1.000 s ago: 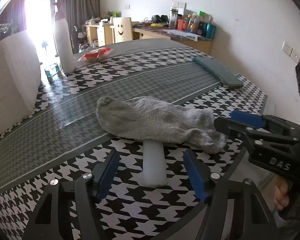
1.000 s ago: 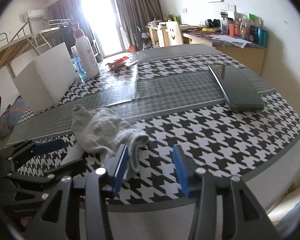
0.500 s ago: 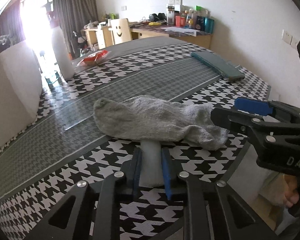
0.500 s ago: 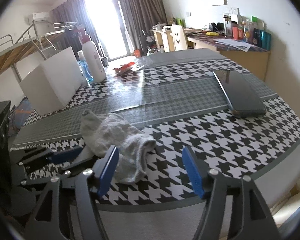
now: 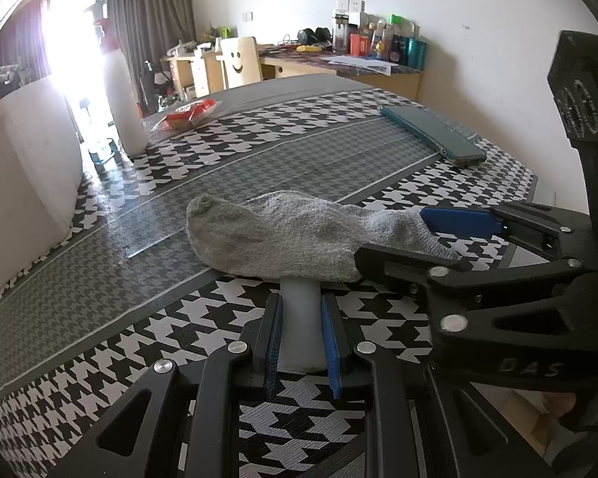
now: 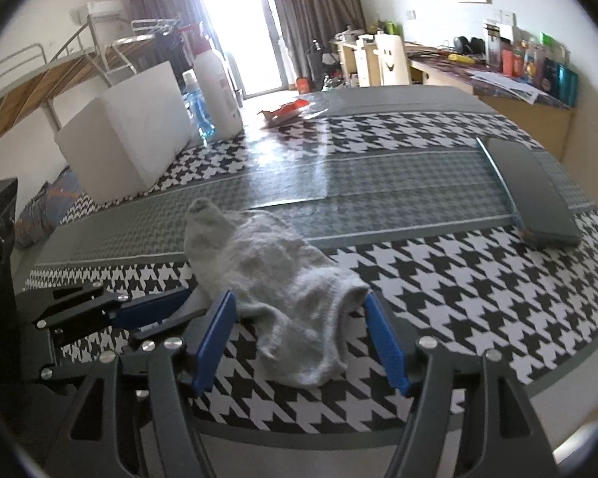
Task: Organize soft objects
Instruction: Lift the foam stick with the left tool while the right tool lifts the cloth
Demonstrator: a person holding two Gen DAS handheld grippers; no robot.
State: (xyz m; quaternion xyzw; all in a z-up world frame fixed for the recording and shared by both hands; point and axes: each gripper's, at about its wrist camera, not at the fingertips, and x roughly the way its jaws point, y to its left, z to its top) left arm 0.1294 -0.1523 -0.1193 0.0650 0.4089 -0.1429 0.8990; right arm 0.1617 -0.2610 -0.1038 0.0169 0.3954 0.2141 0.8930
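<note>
**Sock pinned at one end, open tongs waiting at the cuff**

Left wrist view: the left tongs (image 5: 301, 336) are closed tight on a white tube-like piece (image 5: 301, 318) that pokes out from under the grey sock (image 5: 283, 235), near the table's front edge. What the white piece is cannot be told; it may be a form or insert belonging to the sock. The sock lies lengthwise across the houndstooth table (image 5: 139, 330), toe to the left, cuff to the right. At the right, the right tongs (image 5: 430, 235) stand with their blue pads either side of the cuff end, not pressing it. Far off sit a white bottle (image 5: 121, 107), a red packet (image 5: 187, 113), a dark flat case (image 5: 434, 133) and a white box (image 5: 24, 175) at far left.

Right wrist view: the right tongs (image 6: 303, 338) are wide apart, and the sock's cuff (image 6: 311, 318) lies between the pads without being gripped. The left tongs (image 6: 167, 310) show at the near left, beside the sock. The white box (image 6: 131, 147) shows only closed sides; whether it holds anything cannot be seen, and no other container is apparent.

Judged from this, the tidying has barely begun: the sock is unfolded, not yet put away, and a grasp of the cuff is likely the step in hand.
</note>
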